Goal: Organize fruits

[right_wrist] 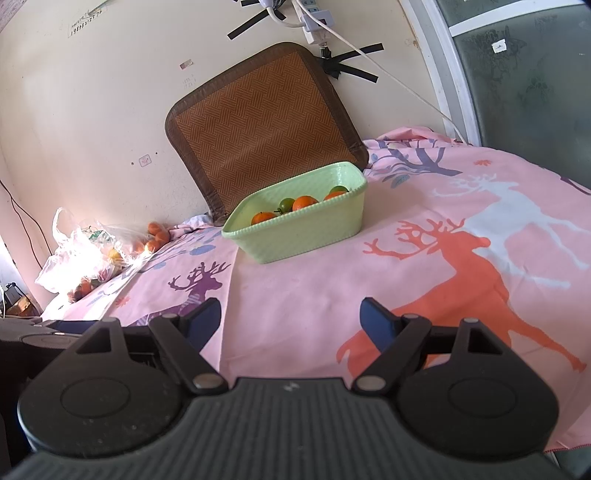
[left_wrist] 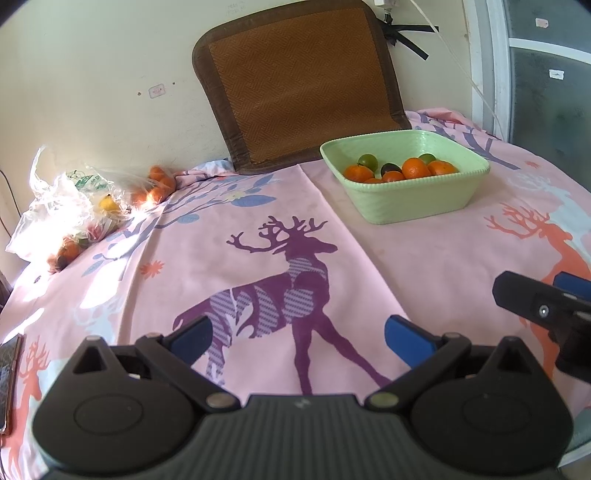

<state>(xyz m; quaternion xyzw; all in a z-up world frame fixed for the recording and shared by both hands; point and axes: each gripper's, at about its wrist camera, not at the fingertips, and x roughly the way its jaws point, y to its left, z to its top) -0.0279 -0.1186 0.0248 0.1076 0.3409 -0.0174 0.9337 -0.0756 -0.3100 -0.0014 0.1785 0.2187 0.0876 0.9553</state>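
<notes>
A pale green basket (left_wrist: pixel 413 201) (right_wrist: pixel 317 229) stands on the pink deer-print cloth at the back right. Inside it lie several oranges (left_wrist: pixel 415 168) (right_wrist: pixel 304 202), green fruits (left_wrist: pixel 368 161) (right_wrist: pixel 286 204) and one dark fruit (left_wrist: pixel 390 169). A clear plastic bag (left_wrist: pixel 74 199) (right_wrist: pixel 79 251) with more oranges (left_wrist: pixel 160 181) (right_wrist: pixel 157 236) and a yellow fruit (left_wrist: pixel 108 203) lies at the far left by the wall. My left gripper (left_wrist: pixel 299 338) is open and holds nothing, low over the purple deer. My right gripper (right_wrist: pixel 291 321) is open and holds nothing, short of the basket; it shows at the right edge of the left wrist view (left_wrist: pixel 546 310).
A brown woven seat mat (left_wrist: pixel 303 85) (right_wrist: pixel 258 125) leans on the wall behind the basket. A power strip with a white cable (right_wrist: pixel 314 22) hangs above. A glass door (right_wrist: pixel 524 74) is on the right. A phone (left_wrist: pixel 9 380) lies at the left table edge.
</notes>
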